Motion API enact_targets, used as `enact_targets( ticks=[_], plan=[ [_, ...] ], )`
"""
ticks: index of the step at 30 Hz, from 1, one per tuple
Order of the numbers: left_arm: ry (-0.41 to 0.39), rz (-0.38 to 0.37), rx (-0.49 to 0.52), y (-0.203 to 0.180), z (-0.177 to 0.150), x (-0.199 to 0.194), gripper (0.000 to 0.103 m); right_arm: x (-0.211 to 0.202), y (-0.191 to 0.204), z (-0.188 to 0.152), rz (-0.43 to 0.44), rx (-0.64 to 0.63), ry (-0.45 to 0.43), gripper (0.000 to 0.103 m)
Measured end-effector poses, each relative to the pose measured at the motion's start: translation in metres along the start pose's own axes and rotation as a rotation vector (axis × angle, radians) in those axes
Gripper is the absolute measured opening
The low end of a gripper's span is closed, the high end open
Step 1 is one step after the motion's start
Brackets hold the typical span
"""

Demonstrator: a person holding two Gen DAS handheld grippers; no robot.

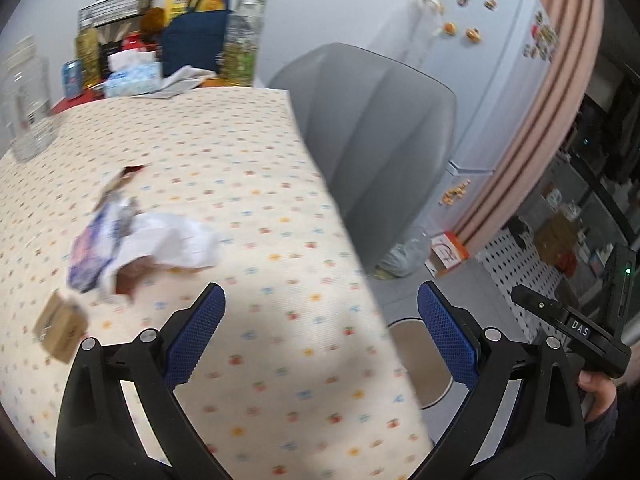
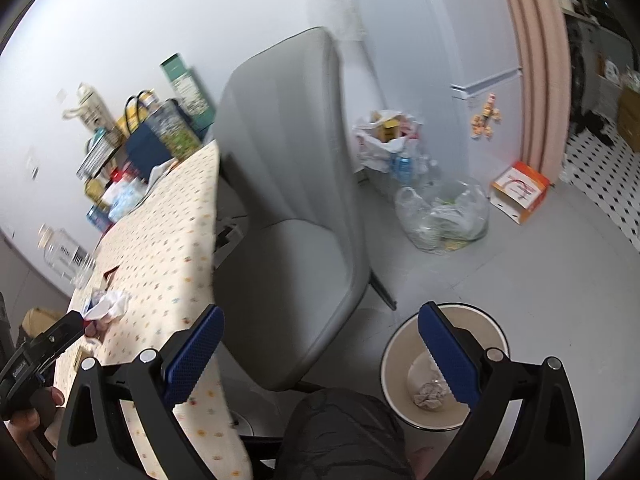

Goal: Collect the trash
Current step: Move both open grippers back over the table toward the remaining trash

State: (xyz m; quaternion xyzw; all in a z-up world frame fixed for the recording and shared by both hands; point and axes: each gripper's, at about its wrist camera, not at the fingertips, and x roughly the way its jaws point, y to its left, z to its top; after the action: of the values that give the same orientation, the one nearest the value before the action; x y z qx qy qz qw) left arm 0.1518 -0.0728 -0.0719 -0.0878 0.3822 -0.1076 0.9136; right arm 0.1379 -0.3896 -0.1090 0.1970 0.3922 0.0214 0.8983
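Between the spread, empty fingers of the left gripper (image 1: 320, 336) lies a cherry-print tablecloth (image 1: 240, 184); crumpled trash (image 1: 132, 248) sits at left of frame beside one small cardboard box (image 1: 60, 330). Lower right, the right gripper (image 2: 320, 356), likewise spread and empty, hangs above one round bin (image 2: 400, 344) holding one paper wad (image 2: 430, 394). Its body reads "DAS". One grey chair (image 2: 288, 200) stands beside the table.

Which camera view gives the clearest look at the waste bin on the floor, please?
The right wrist view: the waste bin shows its open rim and a crumpled wad inside. The left wrist view catches only a sliver of it beyond the table edge.
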Motion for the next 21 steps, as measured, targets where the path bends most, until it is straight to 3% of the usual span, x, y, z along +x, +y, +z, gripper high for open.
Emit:
enact_targets(
  ticks=[21],
  plan=[
    [-0.049, 0.157, -0.190, 0.127, -0.030, -0.050, 0.096, 0.036, 0.162, -0.024, 0.139, -0.322, 0.106, 0.080]
  ],
)
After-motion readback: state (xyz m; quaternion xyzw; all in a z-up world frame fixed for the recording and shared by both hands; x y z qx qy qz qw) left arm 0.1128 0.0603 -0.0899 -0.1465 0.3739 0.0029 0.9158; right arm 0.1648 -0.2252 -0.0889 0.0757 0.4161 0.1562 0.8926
